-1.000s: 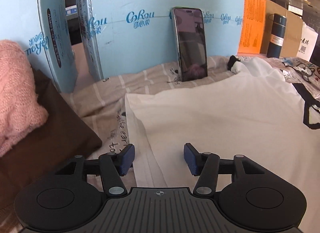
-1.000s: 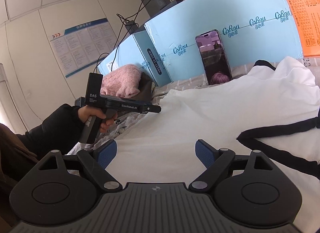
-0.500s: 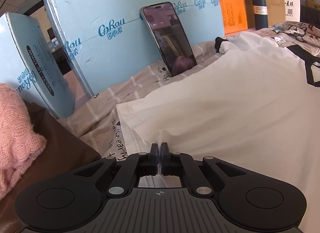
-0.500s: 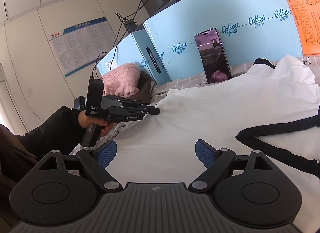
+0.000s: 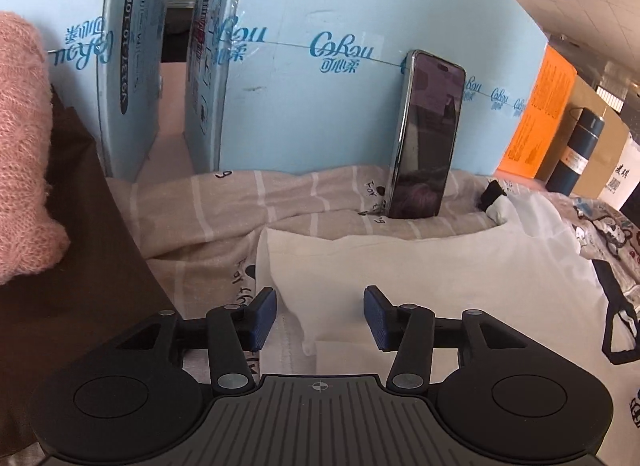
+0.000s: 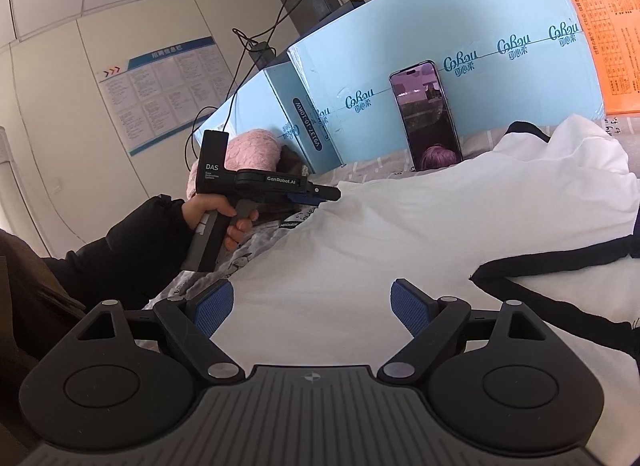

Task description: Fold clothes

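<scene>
A white garment with black trim (image 5: 440, 278) lies spread on the striped bed sheet (image 5: 248, 201); it also shows in the right wrist view (image 6: 420, 234). My left gripper (image 5: 320, 316) is open, its blue pads on either side of the garment's left edge, where a small fold stands up. It also shows in the right wrist view (image 6: 320, 194), held at the garment's left corner. My right gripper (image 6: 312, 308) is open and empty, low over the garment's near part.
A phone (image 5: 428, 137) leans upright against light blue boxes (image 5: 320, 105) at the back. A pink knit (image 5: 20, 145) lies on a brown garment (image 5: 68, 286) at the left. An orange sheet (image 5: 536, 121) and a dark flask (image 5: 576, 153) stand at the back right.
The left gripper was shut on the garment's edge half a second ago and has opened, letting the fabric go. The right gripper has stayed open and nearly still.
</scene>
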{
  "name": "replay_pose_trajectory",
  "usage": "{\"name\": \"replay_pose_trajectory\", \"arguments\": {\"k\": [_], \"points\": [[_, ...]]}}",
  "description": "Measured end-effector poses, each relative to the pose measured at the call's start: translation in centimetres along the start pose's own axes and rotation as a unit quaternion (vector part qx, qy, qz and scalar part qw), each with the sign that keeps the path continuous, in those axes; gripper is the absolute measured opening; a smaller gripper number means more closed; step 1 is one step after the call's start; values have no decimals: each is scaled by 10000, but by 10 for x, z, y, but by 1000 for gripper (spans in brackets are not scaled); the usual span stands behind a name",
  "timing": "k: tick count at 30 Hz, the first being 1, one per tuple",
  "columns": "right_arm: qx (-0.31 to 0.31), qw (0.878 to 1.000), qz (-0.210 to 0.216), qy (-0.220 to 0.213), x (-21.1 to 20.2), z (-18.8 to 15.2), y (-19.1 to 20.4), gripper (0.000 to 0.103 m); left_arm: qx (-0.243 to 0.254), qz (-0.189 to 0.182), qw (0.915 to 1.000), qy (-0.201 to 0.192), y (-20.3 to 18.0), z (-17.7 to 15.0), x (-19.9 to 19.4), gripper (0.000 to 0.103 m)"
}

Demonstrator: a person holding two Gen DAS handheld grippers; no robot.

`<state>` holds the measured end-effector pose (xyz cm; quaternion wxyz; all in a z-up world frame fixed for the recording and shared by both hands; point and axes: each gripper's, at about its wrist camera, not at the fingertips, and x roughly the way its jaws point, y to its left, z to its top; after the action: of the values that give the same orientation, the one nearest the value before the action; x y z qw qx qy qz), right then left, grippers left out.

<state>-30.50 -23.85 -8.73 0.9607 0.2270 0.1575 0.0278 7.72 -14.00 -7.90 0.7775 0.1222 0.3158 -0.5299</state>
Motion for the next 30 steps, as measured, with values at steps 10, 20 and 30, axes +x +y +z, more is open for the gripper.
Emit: {"name": "replay_pose_trajectory", "arguments": {"k": [10, 20, 30], "points": [[26, 10000, -51, 52, 1, 0, -1, 86, 962, 629, 9933, -108, -9, 10, 25, 4], [40, 9999, -78, 97, 1, 0, -2, 86, -119, 193, 9990, -386, 14, 27, 7, 58], [44, 9999, -109, 113, 1, -1, -3, 86, 1442, 1407, 9789, -345, -13, 25, 51, 13]]}}
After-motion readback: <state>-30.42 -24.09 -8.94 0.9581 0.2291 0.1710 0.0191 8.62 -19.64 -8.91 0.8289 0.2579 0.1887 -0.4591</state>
